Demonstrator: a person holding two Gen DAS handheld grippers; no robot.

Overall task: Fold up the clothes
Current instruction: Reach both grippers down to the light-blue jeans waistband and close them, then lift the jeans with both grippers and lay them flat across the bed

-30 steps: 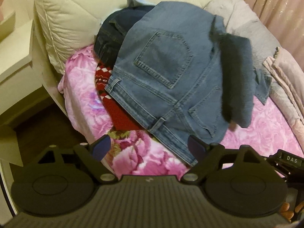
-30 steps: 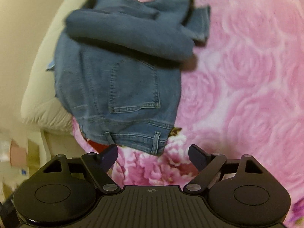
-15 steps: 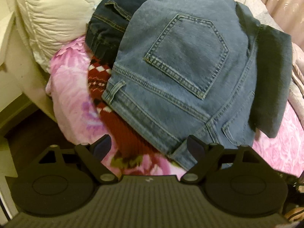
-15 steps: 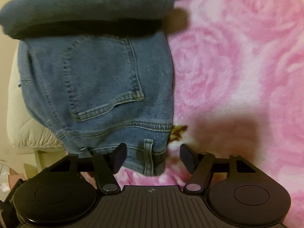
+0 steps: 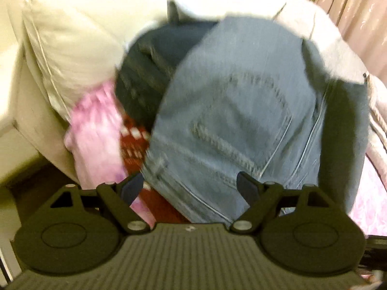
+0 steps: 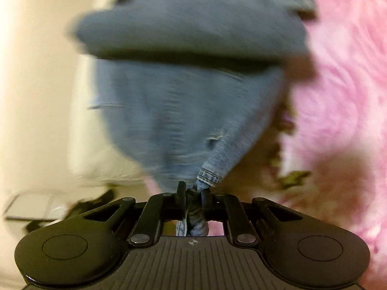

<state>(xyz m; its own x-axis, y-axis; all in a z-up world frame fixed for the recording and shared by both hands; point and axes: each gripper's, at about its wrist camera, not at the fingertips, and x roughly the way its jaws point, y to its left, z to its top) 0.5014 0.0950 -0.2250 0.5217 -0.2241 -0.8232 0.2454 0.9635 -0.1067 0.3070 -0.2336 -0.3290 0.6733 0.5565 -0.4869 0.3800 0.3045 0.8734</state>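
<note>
I've got the right gripper (image 6: 193, 193) pinched on the jeans' (image 6: 183, 111) waistband corner so they lift clear; left gripper (image 5: 191, 184) hangs wide open over the other corner.

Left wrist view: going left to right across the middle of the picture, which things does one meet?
Cream cushion → pink floral blanket → red patterned knit → light blue jeans → pink curtain.
</note>
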